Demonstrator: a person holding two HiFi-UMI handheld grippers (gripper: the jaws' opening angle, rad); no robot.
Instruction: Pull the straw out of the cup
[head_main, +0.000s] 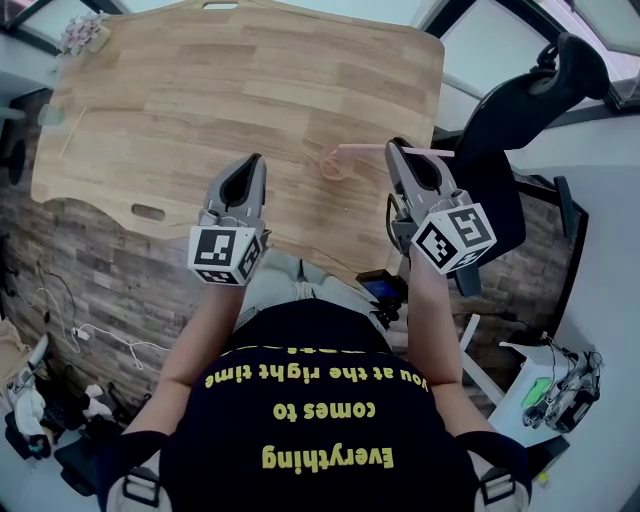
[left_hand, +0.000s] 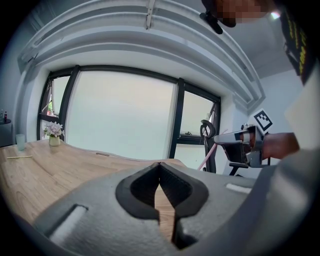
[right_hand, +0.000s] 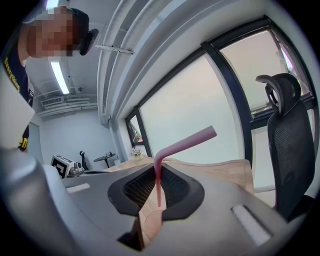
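Note:
A pink bendy straw (right_hand: 159, 175) stands upright between the jaws of my right gripper (right_hand: 157, 167), which is shut on it. Its bent top points up and to the right, and its lower end hangs free. In the head view the straw (head_main: 365, 149) runs from the right gripper (head_main: 398, 150) towards a small clear pinkish cup (head_main: 333, 166) on the wooden table (head_main: 200, 90) near its front edge. My left gripper (head_main: 255, 165) hovers over the table left of the cup. Its jaws (left_hand: 159, 167) meet at the tips with nothing between them. The left gripper view shows the right gripper (left_hand: 240, 142) with the straw (left_hand: 207, 157) below it.
A small vase of flowers (head_main: 82, 35) stands at the table's far left corner, with a pale glass (left_hand: 20, 141) and a thin wooden stick (left_hand: 19, 157) near it. A black office chair (head_main: 530, 100) stands right of the table. Large windows are beyond the table.

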